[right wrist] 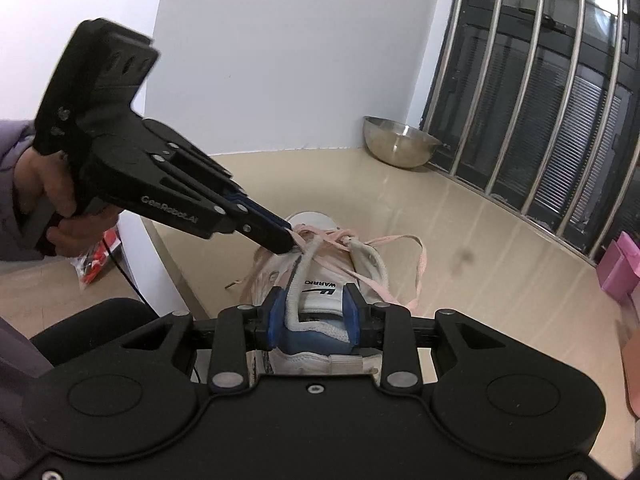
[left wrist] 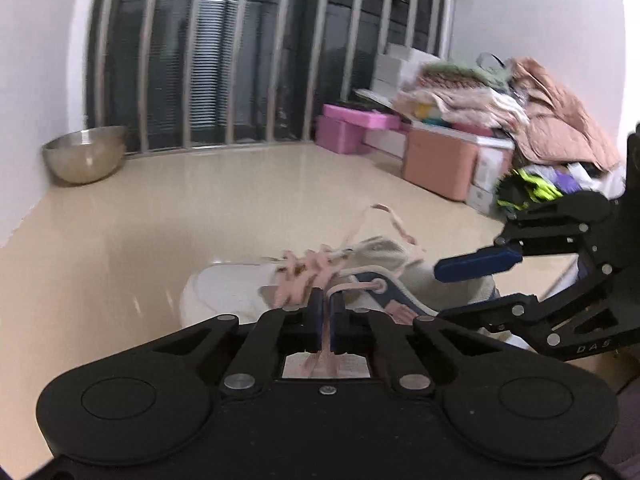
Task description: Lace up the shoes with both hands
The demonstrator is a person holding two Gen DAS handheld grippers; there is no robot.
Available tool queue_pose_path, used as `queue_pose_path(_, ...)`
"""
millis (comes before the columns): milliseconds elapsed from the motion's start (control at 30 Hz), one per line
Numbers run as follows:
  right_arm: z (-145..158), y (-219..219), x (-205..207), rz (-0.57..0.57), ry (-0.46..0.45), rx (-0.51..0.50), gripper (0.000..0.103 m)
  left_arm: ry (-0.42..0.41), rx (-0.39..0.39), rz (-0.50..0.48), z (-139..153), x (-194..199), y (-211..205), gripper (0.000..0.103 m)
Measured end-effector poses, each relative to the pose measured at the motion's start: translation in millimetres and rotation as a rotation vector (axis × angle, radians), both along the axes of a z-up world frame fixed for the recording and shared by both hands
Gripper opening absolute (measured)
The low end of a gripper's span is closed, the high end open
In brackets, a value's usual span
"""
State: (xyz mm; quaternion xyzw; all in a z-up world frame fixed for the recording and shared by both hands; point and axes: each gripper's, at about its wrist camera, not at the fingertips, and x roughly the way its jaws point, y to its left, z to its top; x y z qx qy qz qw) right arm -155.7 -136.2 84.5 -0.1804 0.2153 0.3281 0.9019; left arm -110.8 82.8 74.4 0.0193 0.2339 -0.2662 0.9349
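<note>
Left wrist view: your left gripper [left wrist: 325,312] is pinching the pink shoelace [left wrist: 352,287] between clenched fingers.
Right gripper [right wrist: 312,314]: you are clamping its fingers on the heel.
Sneaker [right wrist: 320,276]: lying on the beige floor [right wrist: 500,280].

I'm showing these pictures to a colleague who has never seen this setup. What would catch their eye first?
First, the white sneaker on the beige floor, with its pink lace partly threaded. The left tool is shut on a lace strand beside the eyelets, and the right tool straddles the shoe's heel collar. Behind, a steel bowl sits in the corner by the barred window.
</note>
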Motion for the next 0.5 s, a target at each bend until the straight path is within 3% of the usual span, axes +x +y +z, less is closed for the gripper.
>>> queue_pose_path(167,-0.9,-1.7,0.9,-0.011,0.002,0.017,0.033,0.052,-0.079,0.138,2.0,-13.0,31.8,0.003)
queue_pose_path(367,-3.2,-2.3,-1.2,-0.038,-0.014,0.038,0.033,0.106,-0.180,0.368,-1.5,-33.2,88.8,0.003)
queue_pose_path(500,-3.3,-2.1,-1.7,-0.056,-0.017,0.055,0.033,0.120,-0.215,0.404,-4.9,-48.7,104.8,0.003)
